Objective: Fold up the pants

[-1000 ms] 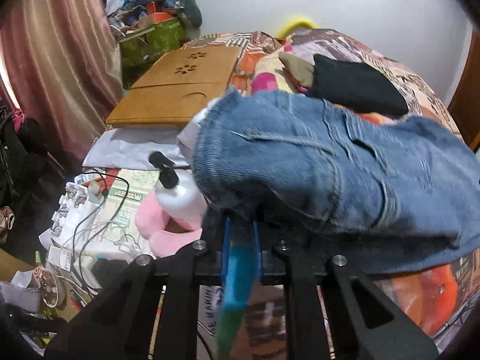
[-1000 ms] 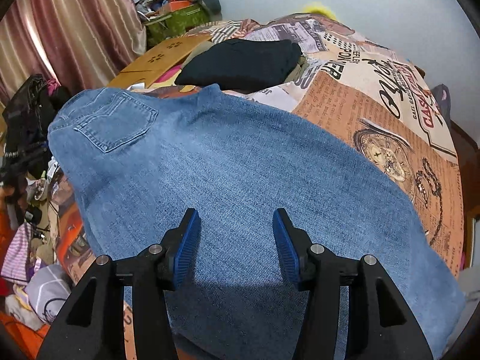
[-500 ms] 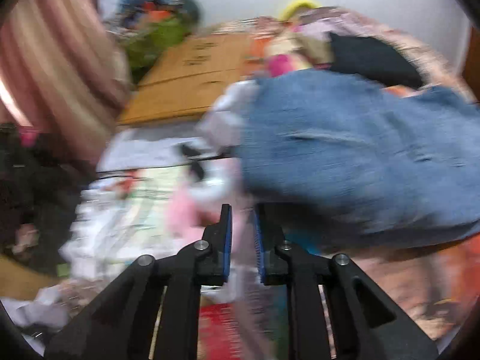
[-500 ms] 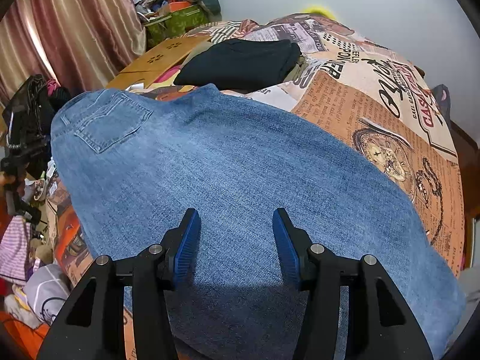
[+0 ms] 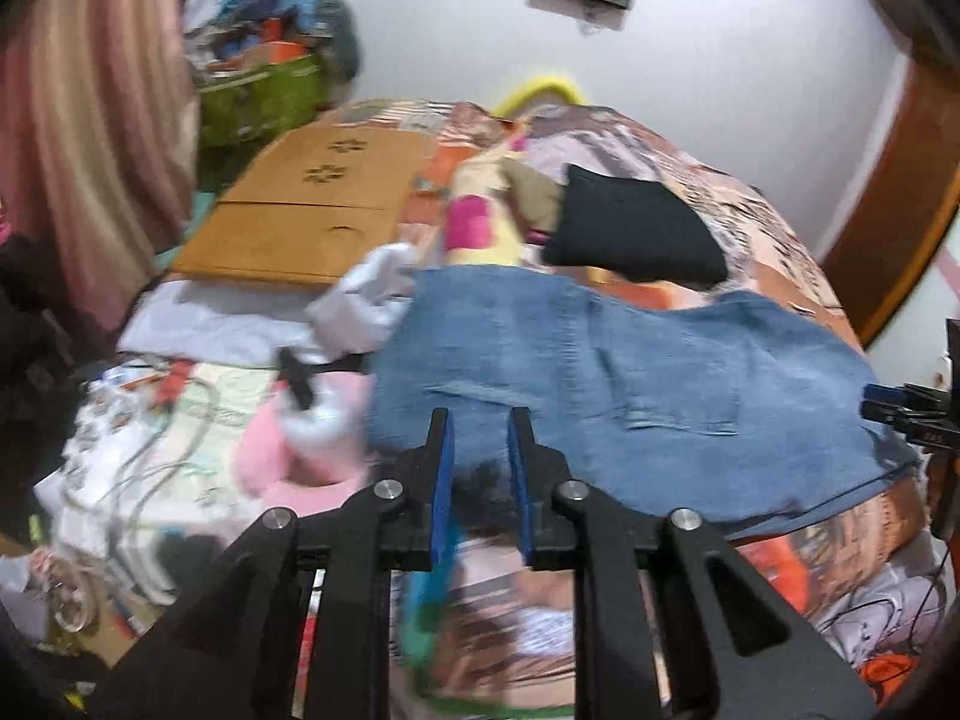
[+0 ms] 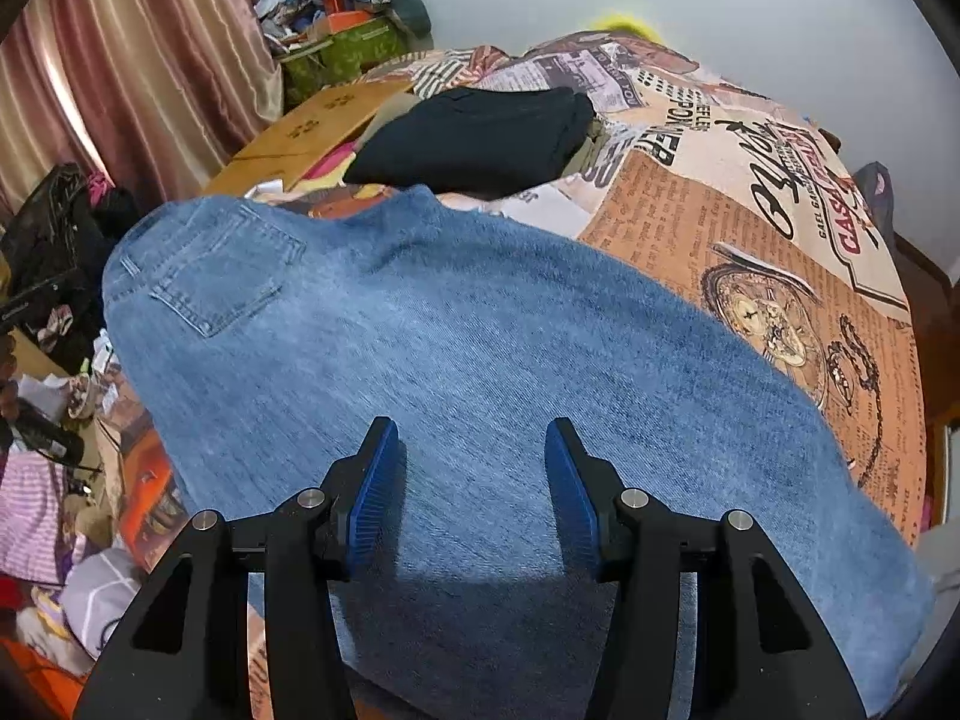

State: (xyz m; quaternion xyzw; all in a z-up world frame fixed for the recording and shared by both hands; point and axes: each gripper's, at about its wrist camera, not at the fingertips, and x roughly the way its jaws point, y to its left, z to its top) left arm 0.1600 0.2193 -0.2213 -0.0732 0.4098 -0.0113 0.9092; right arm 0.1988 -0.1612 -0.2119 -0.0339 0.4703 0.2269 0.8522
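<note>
- I am over a bed (image 6: 750, 228) in a cluttered room with a pale wall and pinkish curtains (image 6: 138, 66); its cover is printed like old newspaper, and I can read "POWER" and part of a red word, "GAS...", with smaller lines too fine to make out.
- The blue jeans (image 6: 480, 348) lie spread flat across the bed, back pocket (image 6: 222, 276) toward the left edge; a folded black garment (image 6: 480, 138) sits beyond them.
- My right gripper (image 6: 474, 486) hovers over the denim, fingers well apart, nothing between them that they press on.
- My left gripper (image 5: 480, 480) has its fingers a narrow gap apart and opening; the jeans' edge lies just beyond the tips, not clamped.
- The left view is blurred: I can make out a wooden board (image 5: 306, 210), a white bottle (image 5: 318, 420) and something pink (image 5: 288, 468), but nothing readable among the bedside clutter.
- The near end of the jeans is cut off below the right gripper.
</note>
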